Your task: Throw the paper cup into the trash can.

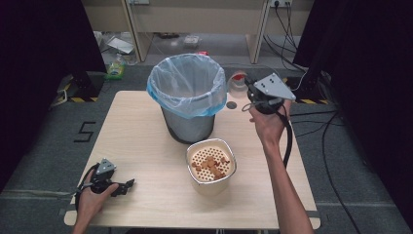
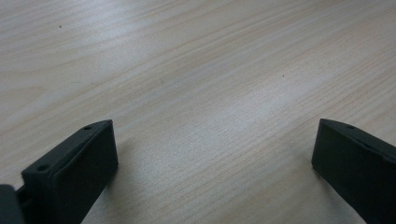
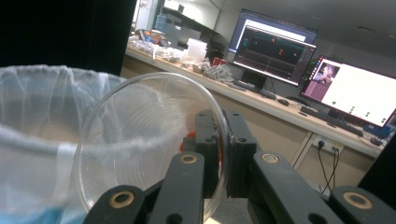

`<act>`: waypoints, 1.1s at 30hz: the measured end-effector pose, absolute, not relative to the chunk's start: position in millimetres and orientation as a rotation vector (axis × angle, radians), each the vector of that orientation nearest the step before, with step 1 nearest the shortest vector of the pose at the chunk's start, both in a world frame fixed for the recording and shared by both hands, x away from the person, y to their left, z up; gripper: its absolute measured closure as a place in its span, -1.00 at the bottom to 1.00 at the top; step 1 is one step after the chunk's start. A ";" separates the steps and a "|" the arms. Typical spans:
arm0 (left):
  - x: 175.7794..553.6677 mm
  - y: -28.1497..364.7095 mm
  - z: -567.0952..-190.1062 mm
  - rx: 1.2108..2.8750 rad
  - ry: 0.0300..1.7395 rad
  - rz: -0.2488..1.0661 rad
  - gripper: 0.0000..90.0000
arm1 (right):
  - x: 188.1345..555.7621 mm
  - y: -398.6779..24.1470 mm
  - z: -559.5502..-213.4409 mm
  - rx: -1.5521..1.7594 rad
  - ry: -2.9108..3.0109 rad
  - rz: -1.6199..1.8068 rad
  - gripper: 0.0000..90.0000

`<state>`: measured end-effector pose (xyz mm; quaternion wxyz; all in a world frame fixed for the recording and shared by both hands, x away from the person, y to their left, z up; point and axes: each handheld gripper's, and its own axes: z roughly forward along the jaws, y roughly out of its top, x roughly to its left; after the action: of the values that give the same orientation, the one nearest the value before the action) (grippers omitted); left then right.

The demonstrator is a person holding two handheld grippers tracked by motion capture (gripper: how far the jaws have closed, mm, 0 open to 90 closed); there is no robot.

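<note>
Holding one clear cup (image 3: 149, 140), right gripper (image 3: 223, 140) beside one bin (image 1: 187, 97)

- Surface (image 1: 146, 146): pale wood-grain top with rounded corners.
- Bin (image 1: 189, 124): grey, lined with a clear bluish bag, standing toward the far edge.
- Strainer bowl (image 1: 211, 165): cream, holding brown pieces, just in front of the bin.
- Left tool (image 1: 125, 185): resting at the near-left corner, its jaws apart.

A cream container with a perforated insert (image 1: 211, 165) holding brownish pieces is seen on the pale wooden surface (image 1: 146, 146), while lit monitors (image 3: 273, 53), a keyboard (image 3: 254, 88) and clutter are ranged along a long desk (image 3: 280, 109) against the far wall, with cables (image 1: 287, 22) trailing on the floor.
</note>
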<state>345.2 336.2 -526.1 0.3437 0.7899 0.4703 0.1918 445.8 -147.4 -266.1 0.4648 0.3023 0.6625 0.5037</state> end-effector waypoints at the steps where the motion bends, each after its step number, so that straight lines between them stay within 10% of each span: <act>1: 345.2 336.2 -526.1 2.052 1.222 0.498 -1.00 | 448.5 -144.5 -262.0 0.742 1.629 1.233 0.91; 26: 345.1 336.1 -526.1 2.051 1.223 0.499 -1.00 | 505.7 -49.7 -251.2 0.739 1.779 1.284 0.83; 33: 344.9 336.2 -526.2 2.051 1.221 0.497 -1.00 | 514.2 -44.1 -256.6 0.809 1.803 1.281 0.42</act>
<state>344.9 336.2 -526.2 0.3443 0.7898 0.4702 0.1913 514.2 -44.1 -256.6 0.3832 0.3173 0.7071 0.5024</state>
